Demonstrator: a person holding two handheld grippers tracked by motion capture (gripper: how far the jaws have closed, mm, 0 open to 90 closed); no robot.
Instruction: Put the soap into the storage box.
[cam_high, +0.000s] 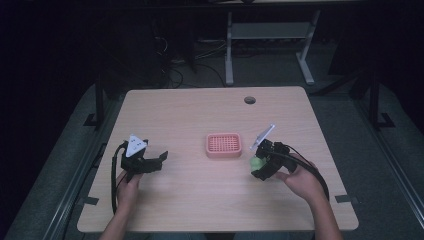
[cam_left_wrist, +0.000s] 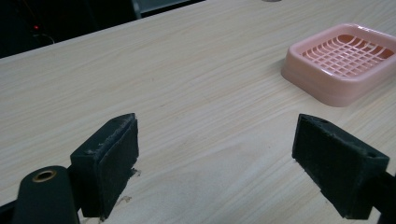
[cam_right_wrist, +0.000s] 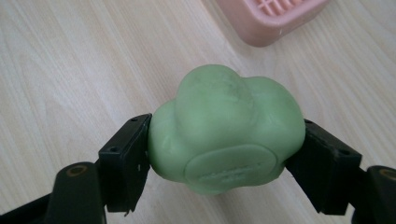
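Observation:
A pale green lobed soap (cam_right_wrist: 226, 128) sits clamped between the two black jaws of my right gripper (cam_right_wrist: 226, 161), just above the wood. In the high view the soap (cam_high: 256, 162) and the right gripper (cam_high: 258, 167) are a short way right of the pink slotted soap dish (cam_high: 223, 145), which stands at the table's middle. My left gripper (cam_high: 159, 159) rests near the left edge with its jaws wide apart and only bare table between its pads (cam_left_wrist: 112, 161). The pink dish (cam_left_wrist: 343, 60) lies ahead of it to the right; its corner (cam_right_wrist: 268, 18) also tops the right gripper view.
The light wooden table (cam_high: 200, 200) has a round cable hole (cam_high: 249, 100) near its far edge. Beyond the table stand the grey legs of another desk (cam_high: 229, 50) and cables on a dark floor. Bare wood surrounds the dish on all sides.

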